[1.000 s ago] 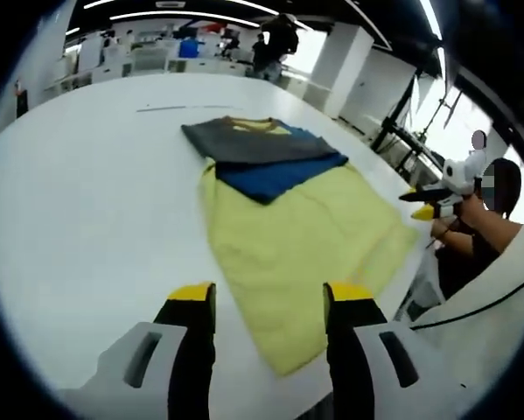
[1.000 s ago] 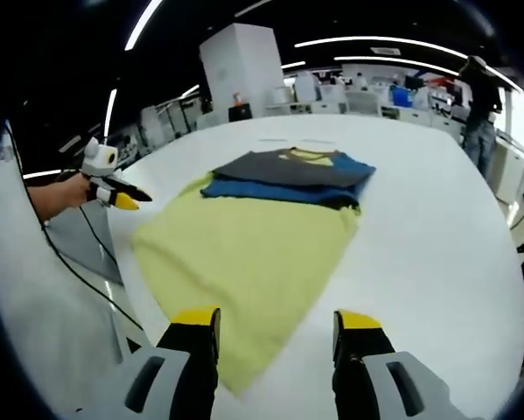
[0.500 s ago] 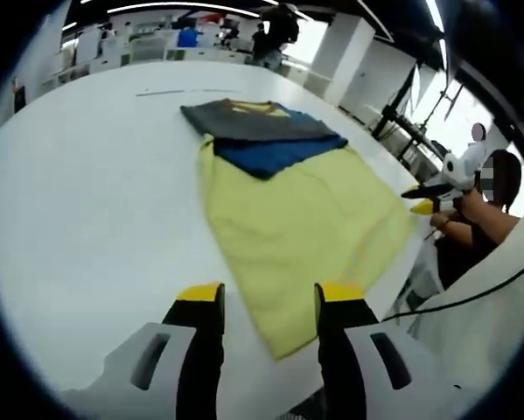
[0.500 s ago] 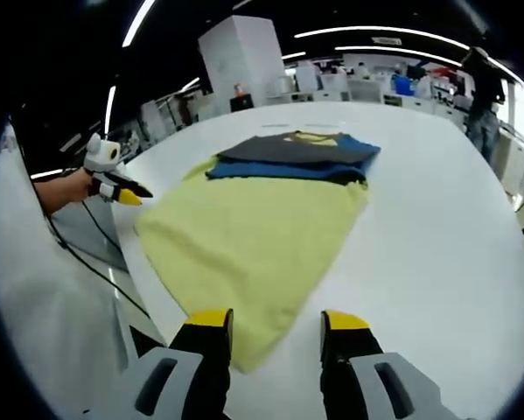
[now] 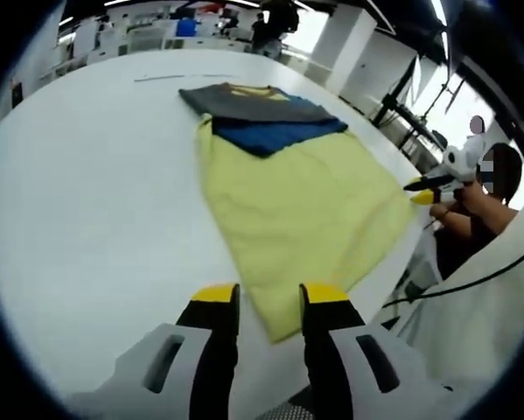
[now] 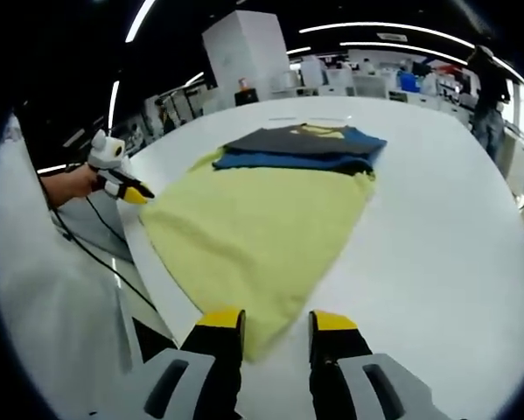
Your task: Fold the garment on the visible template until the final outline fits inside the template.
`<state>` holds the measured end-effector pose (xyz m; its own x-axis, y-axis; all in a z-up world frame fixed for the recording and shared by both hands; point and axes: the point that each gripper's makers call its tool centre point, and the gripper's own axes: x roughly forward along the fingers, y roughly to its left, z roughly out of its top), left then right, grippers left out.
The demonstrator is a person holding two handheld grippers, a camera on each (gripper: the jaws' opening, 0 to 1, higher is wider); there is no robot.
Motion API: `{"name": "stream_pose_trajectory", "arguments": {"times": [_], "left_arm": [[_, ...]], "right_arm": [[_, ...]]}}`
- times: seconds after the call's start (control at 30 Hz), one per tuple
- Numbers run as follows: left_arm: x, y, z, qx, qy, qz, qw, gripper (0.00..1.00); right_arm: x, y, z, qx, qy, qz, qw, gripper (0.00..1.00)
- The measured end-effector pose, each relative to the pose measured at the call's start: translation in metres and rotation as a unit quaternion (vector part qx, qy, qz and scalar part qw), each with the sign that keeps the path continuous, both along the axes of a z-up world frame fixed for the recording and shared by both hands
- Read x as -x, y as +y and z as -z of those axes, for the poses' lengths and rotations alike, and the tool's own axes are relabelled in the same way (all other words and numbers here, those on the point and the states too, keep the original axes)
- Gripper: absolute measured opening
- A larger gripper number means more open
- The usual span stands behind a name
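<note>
Yellow cloth of the garment (image 5: 301,206) lies spread flat on the white bench (image 5: 87,201), its far end at about 12 o'clock covered by a folded-over part in dark grey and blue (image 5: 262,122). No separate template outline can be made out under it.

Left gripper (image 5: 268,294): jaws apart by a narrow gap, straddling the near corner of the yellow cloth at 6 o'clock. Not clamped yet. Right gripper (image 6: 275,318): same posture, jaws slightly apart over the other near corner of the hem. Each gripper shows in the other's view, out at the bench edge: the right one at 3 o'clock (image 5: 432,191), the left one at 9 o'clock (image 6: 122,182).

Risks, as a judgement: cloth is thin and flat against the bench, so the jaws may close on air or catch only one corner; an uneven lift would skew the fold and leave the outline too wide. The hem sits near the bench edge, so a drag could pull it off.

Against the earlier frames: both pairs of jaws have narrowed steadily, and both grippers have come closer to the hem corners. Garment itself looks unmoved.
</note>
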<state>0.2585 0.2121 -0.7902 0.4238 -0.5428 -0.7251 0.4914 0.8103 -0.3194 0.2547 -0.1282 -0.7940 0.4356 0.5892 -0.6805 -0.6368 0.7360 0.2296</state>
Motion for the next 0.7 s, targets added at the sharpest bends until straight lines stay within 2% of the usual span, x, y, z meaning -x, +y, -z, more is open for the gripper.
{"name": "stream_pose_trajectory", "arguments": {"times": [0.3,0.7], "left_arm": [[0.007,0.006,0.005,0.001,0.009,0.000,1.0000,0.16],[0.016,0.010,0.008,0.000,0.022,-0.001,0.9997,0.10]], "right_arm": [[0.008,0.002,0.002,0.005,0.003,-0.014,0.9999,0.18],[0.020,0.002,0.005,0.001,0.009,-0.011,0.9999,0.12]]}}
